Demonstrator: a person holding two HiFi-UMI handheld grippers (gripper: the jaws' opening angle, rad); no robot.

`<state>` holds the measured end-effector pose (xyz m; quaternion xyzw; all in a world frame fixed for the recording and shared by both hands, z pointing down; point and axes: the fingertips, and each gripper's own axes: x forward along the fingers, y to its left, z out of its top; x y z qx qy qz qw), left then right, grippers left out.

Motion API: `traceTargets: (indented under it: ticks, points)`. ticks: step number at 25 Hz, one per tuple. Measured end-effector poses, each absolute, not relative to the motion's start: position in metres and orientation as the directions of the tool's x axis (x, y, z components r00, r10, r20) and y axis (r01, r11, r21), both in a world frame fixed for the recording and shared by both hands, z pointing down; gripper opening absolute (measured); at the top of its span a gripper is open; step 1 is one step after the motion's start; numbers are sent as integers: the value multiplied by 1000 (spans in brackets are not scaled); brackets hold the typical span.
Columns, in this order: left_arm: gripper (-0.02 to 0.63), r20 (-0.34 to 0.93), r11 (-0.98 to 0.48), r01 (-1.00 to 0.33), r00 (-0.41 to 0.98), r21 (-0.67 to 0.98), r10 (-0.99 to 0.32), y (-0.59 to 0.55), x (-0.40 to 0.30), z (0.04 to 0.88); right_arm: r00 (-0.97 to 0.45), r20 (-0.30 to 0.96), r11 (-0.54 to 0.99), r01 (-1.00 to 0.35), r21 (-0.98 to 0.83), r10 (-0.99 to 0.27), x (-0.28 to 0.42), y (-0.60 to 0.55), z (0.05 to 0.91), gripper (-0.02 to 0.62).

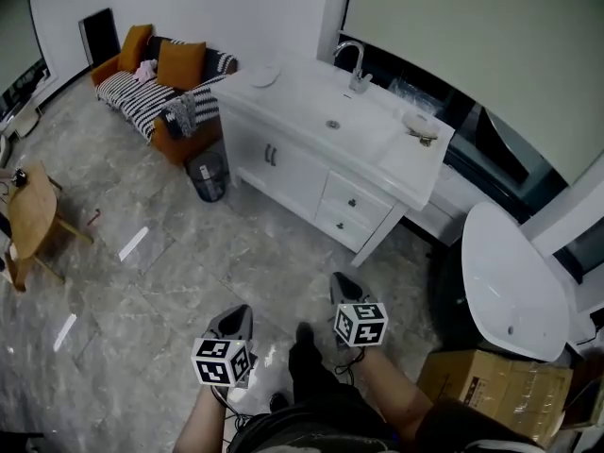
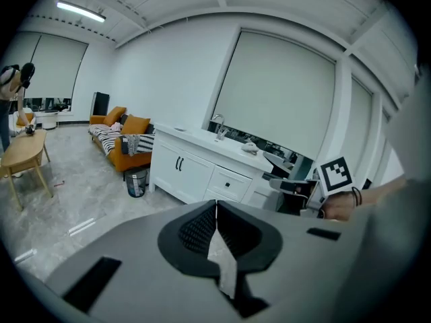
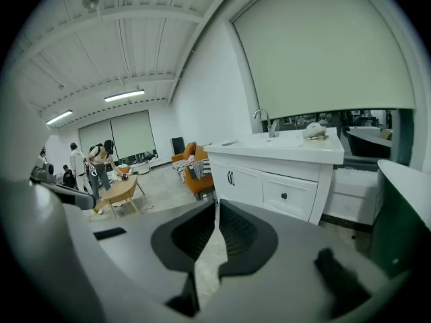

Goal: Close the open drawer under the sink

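Observation:
A white vanity cabinet (image 1: 283,163) with a sink (image 1: 332,121) and a faucet (image 1: 354,64) stands across the floor from me. Under its right part are two drawers, the upper (image 1: 355,200) and the lower (image 1: 341,225). Both fronts look flush with the cabinet face, also in the left gripper view (image 2: 229,184) and the right gripper view (image 3: 289,195). My left gripper (image 1: 238,313) and right gripper (image 1: 342,281) hang over the marble floor, well short of the cabinet. Each is shut with nothing between its jaws (image 2: 216,206) (image 3: 217,206).
A dark bin (image 1: 209,176) stands by the cabinet's left end, with an orange striped sofa (image 1: 160,83) behind it. A wooden table (image 1: 33,210) is at far left. A white rounded tabletop (image 1: 514,281) and a cardboard box (image 1: 495,385) crowd the right. People (image 3: 101,157) stand far off.

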<state>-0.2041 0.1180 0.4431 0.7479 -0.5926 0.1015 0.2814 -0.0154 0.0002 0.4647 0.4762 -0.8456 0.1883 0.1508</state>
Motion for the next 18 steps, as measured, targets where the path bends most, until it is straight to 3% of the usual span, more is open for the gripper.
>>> traceTargets:
  ticks: [18]
  points:
    - [15, 377, -352, -892, 442, 284, -814, 227, -120, 395, -461, 344, 440, -887, -142, -818, 52, 177, 404, 32]
